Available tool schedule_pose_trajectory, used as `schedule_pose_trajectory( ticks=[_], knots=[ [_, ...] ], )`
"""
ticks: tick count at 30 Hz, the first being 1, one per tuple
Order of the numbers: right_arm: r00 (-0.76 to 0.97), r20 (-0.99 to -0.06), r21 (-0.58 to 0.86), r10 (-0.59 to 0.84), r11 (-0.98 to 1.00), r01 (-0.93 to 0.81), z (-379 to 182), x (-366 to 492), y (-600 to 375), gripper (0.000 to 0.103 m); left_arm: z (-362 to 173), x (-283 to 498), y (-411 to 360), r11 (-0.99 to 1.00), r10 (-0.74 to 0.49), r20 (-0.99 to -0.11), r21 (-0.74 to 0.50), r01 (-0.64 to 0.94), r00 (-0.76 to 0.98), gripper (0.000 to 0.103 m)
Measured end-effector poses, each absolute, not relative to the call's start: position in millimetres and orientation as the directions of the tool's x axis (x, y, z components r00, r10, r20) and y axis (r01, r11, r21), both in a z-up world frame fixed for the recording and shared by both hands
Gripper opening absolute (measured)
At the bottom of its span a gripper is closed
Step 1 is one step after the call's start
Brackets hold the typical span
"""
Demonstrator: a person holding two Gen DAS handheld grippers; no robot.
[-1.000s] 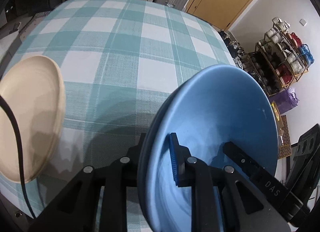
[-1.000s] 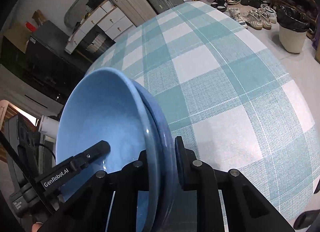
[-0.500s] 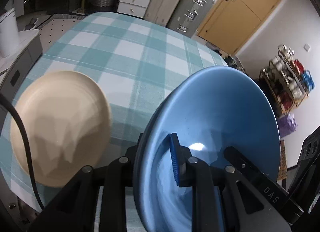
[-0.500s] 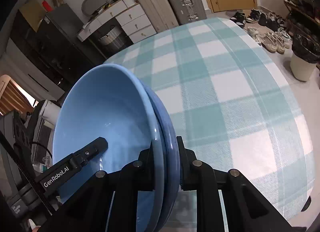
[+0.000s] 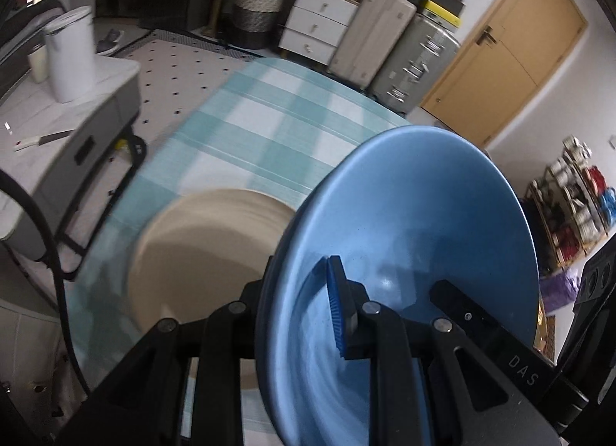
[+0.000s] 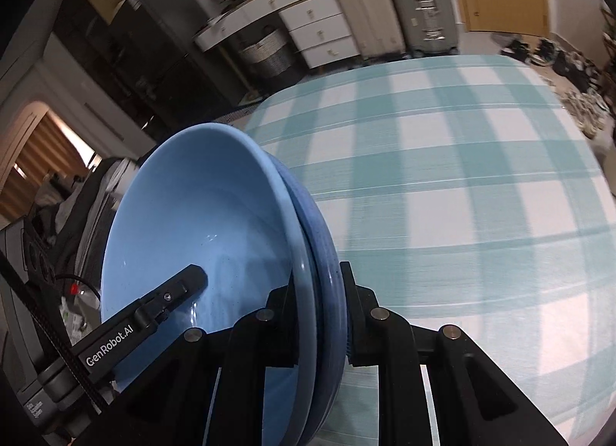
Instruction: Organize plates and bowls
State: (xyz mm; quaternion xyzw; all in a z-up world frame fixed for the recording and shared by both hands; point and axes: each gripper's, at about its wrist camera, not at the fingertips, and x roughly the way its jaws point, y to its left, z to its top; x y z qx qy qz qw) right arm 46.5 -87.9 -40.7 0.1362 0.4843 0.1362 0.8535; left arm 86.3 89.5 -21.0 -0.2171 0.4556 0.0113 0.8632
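Note:
Two nested blue bowls hang tilted above the checked tablecloth. My left gripper is shut on their rim, its blue pad inside the upper bowl. From the opposite side my right gripper is shut on the same bowls, one finger inside and one outside. Each view shows the other gripper's finger reaching into the bowl. A beige plate lies on the cloth, just left of and partly behind the bowls in the left wrist view.
A grey side cabinet with a white canister stands left of the table. A black cable hangs at the left. Drawers, suitcases and a door lie beyond the far table edge; shoes lie on the floor at the right.
Both grippers have risen and swung across the table with the bowls still gripped. In the left wrist view the beige plate has slid from the left edge to beside the bowls.

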Motion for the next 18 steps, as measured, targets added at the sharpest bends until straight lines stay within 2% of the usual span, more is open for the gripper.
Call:
schedule_pose_trajectory(
  ticks=[9, 18],
  knots=[
    [0.399, -0.822, 0.375, 0.407, 0.913, -0.158, -65.5, 61.0, -14.9, 0.016, -47.5, 84.6, 141.7, 0.901, -0.115, -0.832, -0.318, -0.296, 0.543, 0.02],
    [0.351, -0.87, 0.304, 0.346, 0.937, -0.171, -98.0, 65.9, 9.5, 0.016, -74.6, 91.2, 155.5, 0.899, -0.111, -0.866, -0.297, -0.323, 0.487, 0.02]
  ],
)
